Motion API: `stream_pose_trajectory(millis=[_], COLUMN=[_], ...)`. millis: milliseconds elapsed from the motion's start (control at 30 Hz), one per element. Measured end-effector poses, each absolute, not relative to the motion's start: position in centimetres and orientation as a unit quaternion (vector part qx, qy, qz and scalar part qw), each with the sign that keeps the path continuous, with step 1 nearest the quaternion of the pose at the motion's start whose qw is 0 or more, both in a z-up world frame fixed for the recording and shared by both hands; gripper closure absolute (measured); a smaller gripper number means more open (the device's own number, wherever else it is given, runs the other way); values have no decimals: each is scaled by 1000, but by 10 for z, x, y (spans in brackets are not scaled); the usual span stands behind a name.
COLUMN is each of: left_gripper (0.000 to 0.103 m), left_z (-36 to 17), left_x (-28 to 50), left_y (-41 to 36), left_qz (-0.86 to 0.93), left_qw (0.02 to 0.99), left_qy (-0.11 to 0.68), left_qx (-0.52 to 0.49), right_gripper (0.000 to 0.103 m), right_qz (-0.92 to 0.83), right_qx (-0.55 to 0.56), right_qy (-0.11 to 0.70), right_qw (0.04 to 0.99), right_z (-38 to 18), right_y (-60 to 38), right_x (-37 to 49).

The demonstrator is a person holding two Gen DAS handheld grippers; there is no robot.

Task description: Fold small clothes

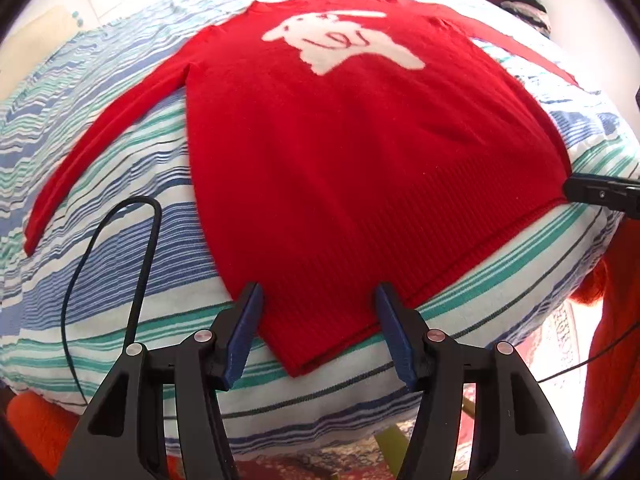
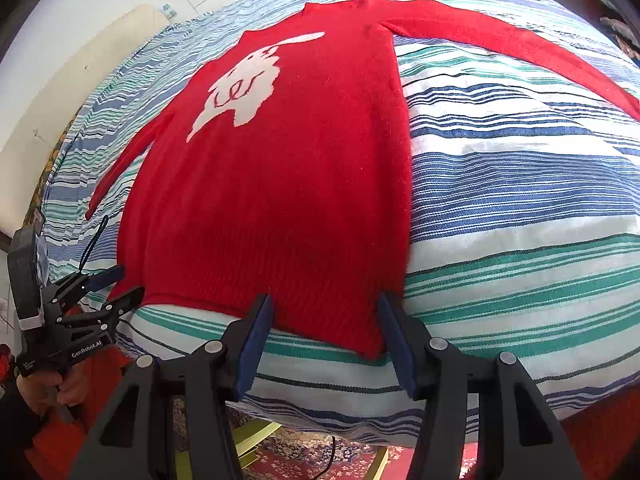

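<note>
Jumper [image 1: 340, 152]: red knit w/ white animal motif [image 1: 344, 40], lies flat, front up, on striped bedcover [image 1: 120, 280]; neck at far end, hem toward the grippers.
Sleeves: both spread out to the sides; left sleeve [image 1: 100, 140] runs diagonally down toward near edge of bed, right sleeve [image 2: 520, 48] stretches out across the stripes.
Left gripper [image 1: 318, 328]: jaws apart, nothing pinched. Hem's near-left corner sits btw the blue pads [image 1: 244, 332]; pads stand either side of the cloth, not pressing on it as far as seen. Contact w/ fabric below the tips: can't tell.
Right gripper [image 2: 326, 336]: jaws apart, nothing clamped. Hem's near-right corner sits btw its fingers; right pad [image 2: 396, 340] is just beside the jumper's side edge, left pad over the ribbed hem band.
Cross-view: from right wrist cam, left gripper [image 2: 116, 284] shows at the hem's other corner, fingers parted, a hand [image 2: 44, 388] round its handle. From left wrist cam only a black tip of the right gripper [image 1: 600, 194] shows by the hem corner.
Cable [image 1: 136, 248]: black loop lies on bedcover left of jumper.
Below bed edge: patterned rug [image 2: 304, 456], orange-red clothing of the person.
</note>
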State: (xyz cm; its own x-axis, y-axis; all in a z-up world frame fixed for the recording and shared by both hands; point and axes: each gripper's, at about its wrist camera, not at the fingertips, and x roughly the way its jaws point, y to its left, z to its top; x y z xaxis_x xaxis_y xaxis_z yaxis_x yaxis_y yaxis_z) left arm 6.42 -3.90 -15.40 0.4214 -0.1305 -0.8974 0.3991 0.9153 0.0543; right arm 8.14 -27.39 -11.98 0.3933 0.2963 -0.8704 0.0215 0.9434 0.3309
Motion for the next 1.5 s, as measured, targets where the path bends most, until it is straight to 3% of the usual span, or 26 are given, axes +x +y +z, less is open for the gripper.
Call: stream_pose_trajectory(millis=[100,267,500,633,767,867,1067,1367,1500], left_gripper=[42,32,29,29,29,28,24,21,3], left_z=[-135,-97,-69,-86,-144,-173,-144,5,77], left_x=[57,74,200,264,274,252,149,26,6], left_y=[-25,9,111,181,221,221,217,218,187], left_qz=[-155,-88,61,153,192,182,80,-23,-83], left_qw=[848,894,905,880,833,819,830,871,904], left_qy=[497,435,420,449,515,543,549,468,394], left_qx=[99,65,17,-36,-61,-41,-47,-146,-146], right_gripper=[48,48,46,44,42,38,26,26,25], right_qz=[86,90,91,91,90,87,92,103,102], right_qx=[151,158,149,145,144,136,94,117,126], right_qy=[541,538,539,537,542,545,550,545,544], right_qw=[823,823,824,826,823,823,825,824,823], right_z=[-122,-122,-122,-123,-124,-125,-125,-125,-124], right_y=[-272,-273,-271,-269,-268,-264,-249,-256,-257], right_x=[87,86,84,84,88,91,94,92,93])
